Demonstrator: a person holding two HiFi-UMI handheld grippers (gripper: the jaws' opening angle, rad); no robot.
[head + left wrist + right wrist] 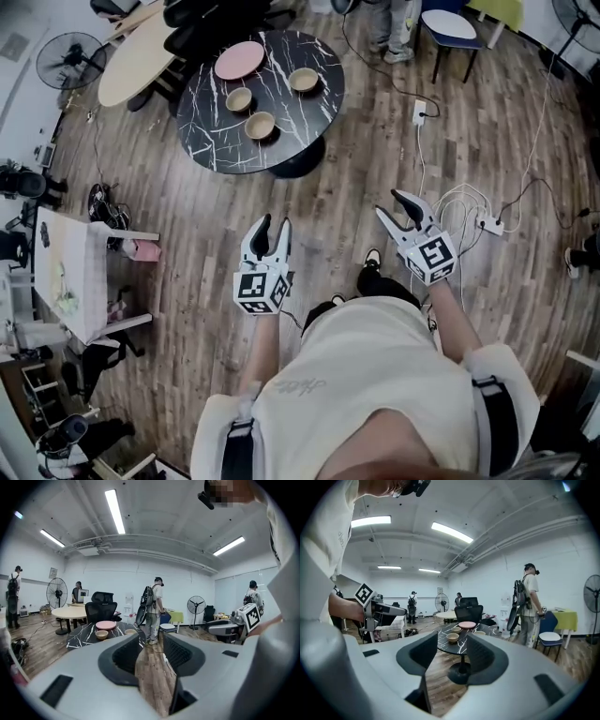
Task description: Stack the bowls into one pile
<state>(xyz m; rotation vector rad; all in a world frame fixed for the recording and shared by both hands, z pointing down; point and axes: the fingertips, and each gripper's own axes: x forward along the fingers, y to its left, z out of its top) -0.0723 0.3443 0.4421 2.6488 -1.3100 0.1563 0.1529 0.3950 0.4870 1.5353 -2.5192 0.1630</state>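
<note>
Three tan bowls [304,80] [239,98] [260,125] sit apart on a round black marble table [216,141], beside a pink plate [240,60]. Both grippers are held far from the table, over the wooden floor. My left gripper [273,225] is open and holds nothing. My right gripper [394,206] is also open and holds nothing. In the left gripper view the table [79,639] lies ahead to the left of the jaws, with a bowl [101,633] and the plate [105,625] on it. The right gripper view has the table [461,641] between the jaws, a bowl [453,637] nearest.
A pale wooden table [131,61] and black office chairs [206,23] stand behind the marble table. Cables and a power strip [489,225] lie on the floor at right. A person [152,609] stands by a blue chair [452,28]. Fans [70,58] and a cluttered trolley [70,272] are at left.
</note>
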